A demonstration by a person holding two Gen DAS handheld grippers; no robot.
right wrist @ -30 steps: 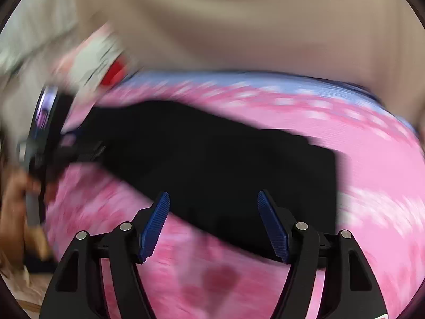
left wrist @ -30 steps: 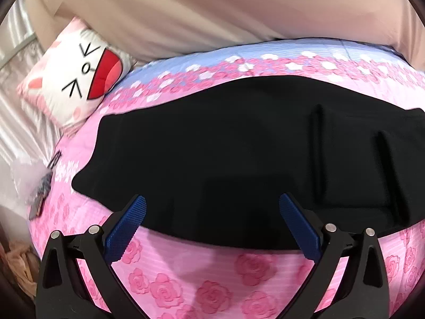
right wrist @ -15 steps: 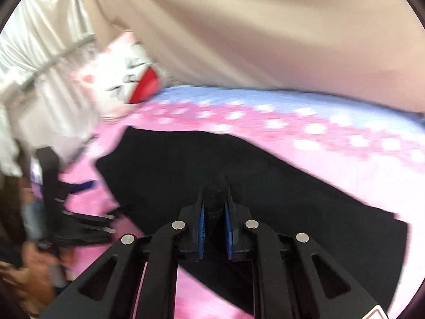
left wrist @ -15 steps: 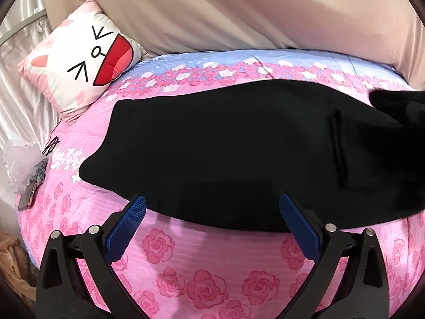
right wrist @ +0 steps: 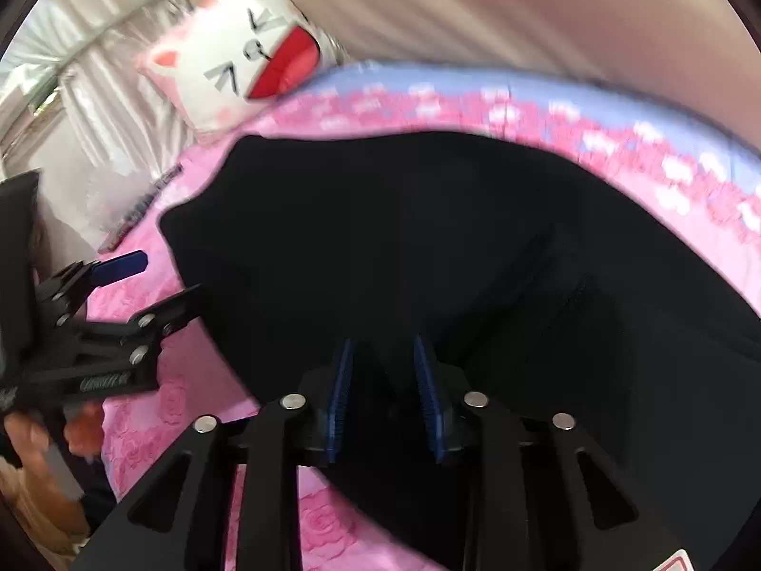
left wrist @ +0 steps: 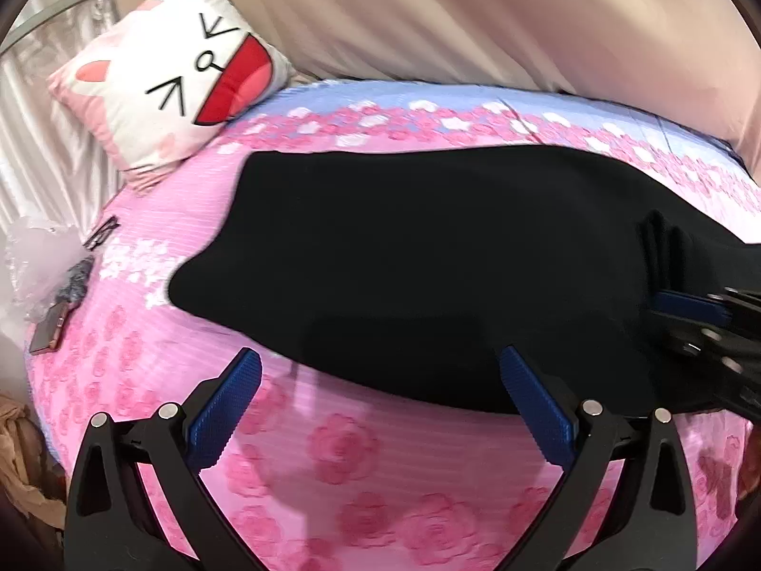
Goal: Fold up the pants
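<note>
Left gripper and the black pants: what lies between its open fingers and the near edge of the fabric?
Only bare pink rose-print bedsheet. In the left wrist view the left gripper stands open just short of the black pants.

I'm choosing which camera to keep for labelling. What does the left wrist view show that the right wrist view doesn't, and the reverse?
Only the left wrist view shows the left gripper from behind, jaws wide open at the black pants' near edge, and a reddish flat phone-like object on the sheet.

Only the right wrist view shows the right gripper head-on, its jaws narrowly apart around a raised bunch of pants fabric; whether they pinch it is unclear.

Both show the pants spread on the pink rose-print bedsheet, the white cat-face pillow and the other gripper at the frame's edge.
</note>
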